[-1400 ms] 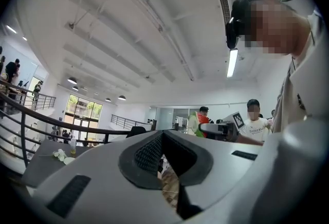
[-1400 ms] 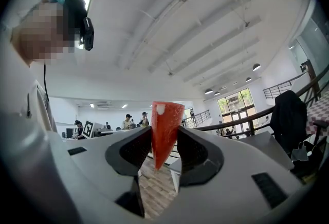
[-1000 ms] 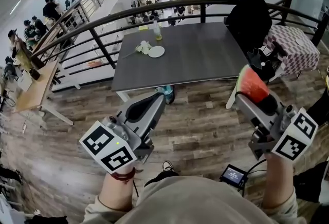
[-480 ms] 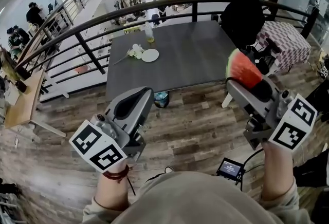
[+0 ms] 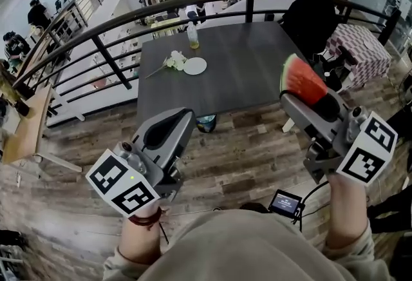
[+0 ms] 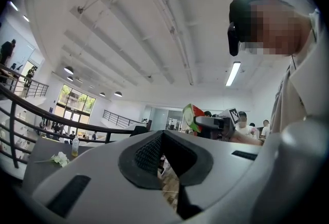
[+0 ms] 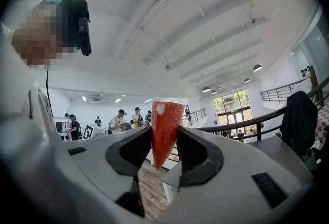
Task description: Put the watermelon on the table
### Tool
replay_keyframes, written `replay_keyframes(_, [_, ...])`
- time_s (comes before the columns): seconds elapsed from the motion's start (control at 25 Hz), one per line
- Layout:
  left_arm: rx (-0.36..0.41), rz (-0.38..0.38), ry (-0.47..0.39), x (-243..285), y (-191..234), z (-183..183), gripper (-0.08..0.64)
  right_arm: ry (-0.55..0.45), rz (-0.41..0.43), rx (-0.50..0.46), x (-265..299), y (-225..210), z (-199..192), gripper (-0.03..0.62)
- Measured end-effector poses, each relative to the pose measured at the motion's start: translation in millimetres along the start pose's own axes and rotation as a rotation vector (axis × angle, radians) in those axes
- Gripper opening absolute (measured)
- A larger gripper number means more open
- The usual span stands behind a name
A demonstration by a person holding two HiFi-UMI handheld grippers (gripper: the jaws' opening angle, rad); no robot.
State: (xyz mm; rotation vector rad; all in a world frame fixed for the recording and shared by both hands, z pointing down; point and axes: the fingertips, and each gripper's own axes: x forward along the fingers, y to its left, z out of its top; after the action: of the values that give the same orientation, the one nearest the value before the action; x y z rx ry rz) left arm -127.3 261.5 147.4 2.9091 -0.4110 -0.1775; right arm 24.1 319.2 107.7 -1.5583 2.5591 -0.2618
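A red watermelon slice (image 5: 302, 85) with a green rind stands upright between the jaws of my right gripper (image 5: 288, 100), which is shut on it. In the right gripper view the watermelon slice (image 7: 164, 125) points tip down between the pads of the right gripper (image 7: 164, 141). It hangs in the air over the wooden floor, short of the near right corner of the dark grey table (image 5: 244, 73). My left gripper (image 5: 182, 117) is level at the left, its jaws shut with nothing in them. The left gripper view shows the left gripper (image 6: 163, 135) and, beyond it, the watermelon slice (image 6: 192, 116).
On the table's far left lie a white plate (image 5: 195, 66), white flowers (image 5: 172, 62) and a bottle (image 5: 192, 35). A black chair (image 5: 309, 15) stands at the far right corner, a checkered cloth (image 5: 360, 44) beyond it. A black railing (image 5: 109, 60) runs behind. A small screen (image 5: 286, 203) lies on the floor.
Both grippers have been carried forward toward the table, which now sits nearer in view. The watermelon slice stays gripped in the right gripper; the left stays shut.
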Motion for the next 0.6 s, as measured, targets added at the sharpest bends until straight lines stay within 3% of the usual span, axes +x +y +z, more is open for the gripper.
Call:
replay_keyframes(0.2, [-0.018, 0.001, 0.030, -13, 21, -10, 0.003, 0.019, 0.021, 0.012, 29, 1, -10, 0.167])
replay_keyframes(0.6, [0.010, 0.044, 0.028, 15, 58, 0, 0.003, 0.025, 0.082, 0.017, 74, -41, -2, 0.167])
